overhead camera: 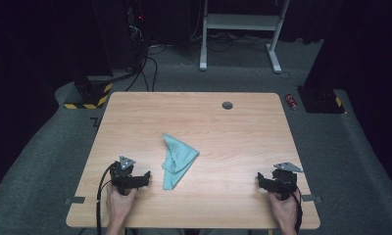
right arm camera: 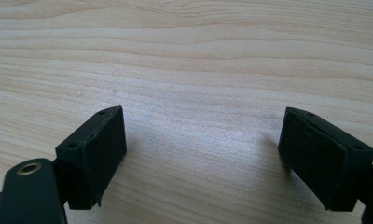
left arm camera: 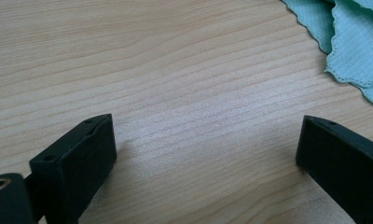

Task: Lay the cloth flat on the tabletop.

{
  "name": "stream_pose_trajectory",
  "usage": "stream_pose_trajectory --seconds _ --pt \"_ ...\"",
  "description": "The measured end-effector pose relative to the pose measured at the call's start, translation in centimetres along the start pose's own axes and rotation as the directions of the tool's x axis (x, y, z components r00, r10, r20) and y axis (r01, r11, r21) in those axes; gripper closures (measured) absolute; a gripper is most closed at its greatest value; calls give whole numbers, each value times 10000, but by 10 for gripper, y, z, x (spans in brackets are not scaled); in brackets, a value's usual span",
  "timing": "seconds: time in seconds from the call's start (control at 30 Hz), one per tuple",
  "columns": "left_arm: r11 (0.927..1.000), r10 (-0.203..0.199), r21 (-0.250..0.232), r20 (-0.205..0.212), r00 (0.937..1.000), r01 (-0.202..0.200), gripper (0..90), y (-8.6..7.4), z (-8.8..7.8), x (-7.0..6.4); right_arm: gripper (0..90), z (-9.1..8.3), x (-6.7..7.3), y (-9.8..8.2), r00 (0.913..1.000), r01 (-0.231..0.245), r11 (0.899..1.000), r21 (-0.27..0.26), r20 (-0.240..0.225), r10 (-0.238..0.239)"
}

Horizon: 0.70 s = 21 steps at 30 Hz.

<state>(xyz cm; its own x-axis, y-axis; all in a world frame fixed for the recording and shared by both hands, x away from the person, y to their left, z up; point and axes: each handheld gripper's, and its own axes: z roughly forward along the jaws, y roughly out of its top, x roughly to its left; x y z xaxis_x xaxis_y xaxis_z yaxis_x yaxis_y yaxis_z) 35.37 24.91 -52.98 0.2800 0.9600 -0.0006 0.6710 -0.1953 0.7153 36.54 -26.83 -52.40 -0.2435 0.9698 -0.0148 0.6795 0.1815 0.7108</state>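
A light teal cloth (overhead camera: 178,157) lies crumpled and folded near the middle of the wooden table (overhead camera: 223,127). My left gripper (overhead camera: 135,176) rests on the table just left of the cloth, held by a hand at the front edge. In the left gripper view its jaws stand wide apart over bare wood, open (left arm camera: 205,154), and the cloth (left arm camera: 352,42) shows at the upper right. My right gripper (overhead camera: 270,180) sits near the front right corner, far from the cloth. Its jaws are also wide apart, open (right arm camera: 203,149), with nothing between them.
A small round grommet hole (overhead camera: 227,105) is set near the table's far edge. Beyond the table are a white desk frame (overhead camera: 240,29), black equipment with cables (overhead camera: 135,39) and a red can (overhead camera: 292,102) on the grey carpet.
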Motion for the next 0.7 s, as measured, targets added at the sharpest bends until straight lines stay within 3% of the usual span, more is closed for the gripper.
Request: stream_pose_trajectory --seconds 0.4,0.57,0.67,0.7 --pt "9999 138 -81 97 9999 -137 57 1 1 1 139 0 0 1 9999 128 9999 103 -100 -127" --pt "9999 160 -52 96 9998 -159 59 1 1 1 223 -2 2 3 9998 138 9997 197 -168 -135" --pt "9998 154 -101 103 9998 -153 63 1 1 0 260 -2 7 3 9986 173 9998 47 -504 -170" --pt "9999 142 -100 109 9998 -141 66 1 1 0 286 -4 14 3 9971 366 9992 -138 -664 -374"
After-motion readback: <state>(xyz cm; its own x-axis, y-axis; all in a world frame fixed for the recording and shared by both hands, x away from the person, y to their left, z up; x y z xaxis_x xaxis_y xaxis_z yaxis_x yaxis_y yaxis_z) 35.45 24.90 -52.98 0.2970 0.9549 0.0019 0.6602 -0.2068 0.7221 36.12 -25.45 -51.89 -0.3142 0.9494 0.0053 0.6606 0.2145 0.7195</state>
